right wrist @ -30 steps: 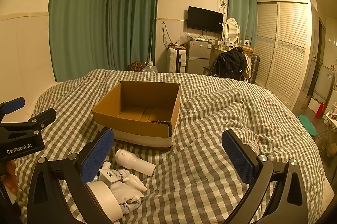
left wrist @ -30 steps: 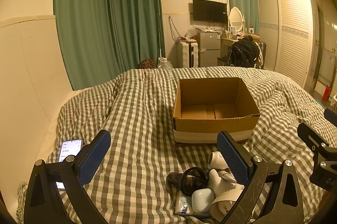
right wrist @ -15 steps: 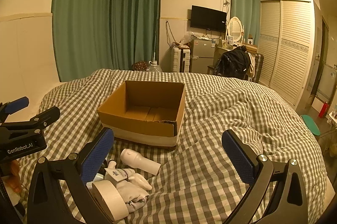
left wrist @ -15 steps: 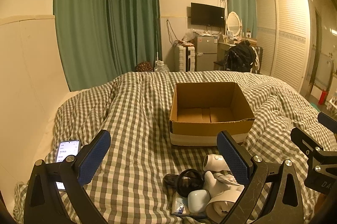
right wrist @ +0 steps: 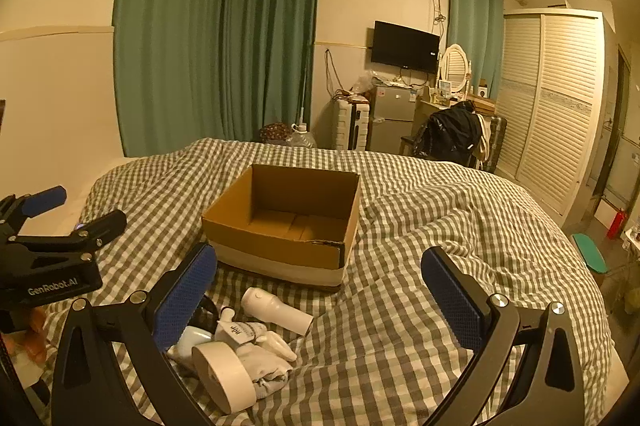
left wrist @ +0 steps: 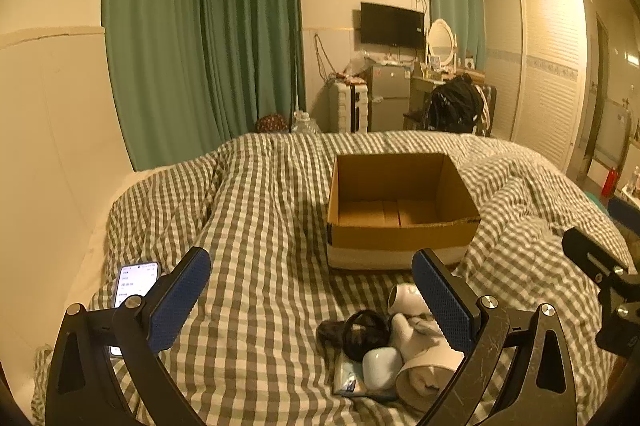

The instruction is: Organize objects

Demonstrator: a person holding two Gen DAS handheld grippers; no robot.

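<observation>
Nearest the cameras, left tongs (left wrist: pixel 310 302): blue pads spread wide apart, nothing between them, hovering over the bed.
Right tongs (right wrist: pixel 320 296): blue pads likewise wide apart and empty, held above the bed to the right of the left tongs.
Pile of things (left wrist: pixel 394 350): heaped on the checked blanket (left wrist: pixel 260 266) just below the right pad of the left tongs, and by the left pad of the right tongs in the right wrist view.
Roll of tape (right wrist: pixel 224 376): white, lying on its side at the near edge of the pile, touching a crumpled white cloth (right wrist: pixel 268 366).
Small case (left wrist: pixel 382 368): pale, rounded, resting against the tape roll and on a flat packet (left wrist: pixel 348 380).
Black cord (left wrist: pixel 362 332): coiled at the left of the pile, just beside the case.
Tube (right wrist: pixel 240 330): white with dark print, lying across the cloth.
White device (right wrist: pixel 276 310): cylinder shaped, on its side at the far edge of the pile, near the box but apart from it.
Phone (left wrist: pixel 134 286): screen lit, on the blanket at the left, partly behind the left pad, well apart from the pile.
Cardboard box (right wrist: pixel 286 222): open top, nothing visible inside, standing on the bed just beyond the pile.
Far end of room: green curtains (left wrist: pixel 200 37), a wall television (left wrist: pixel 392 24), a small fridge (left wrist: pixel 388 97) and a slatted wardrobe (left wrist: pixel 548 65).
</observation>
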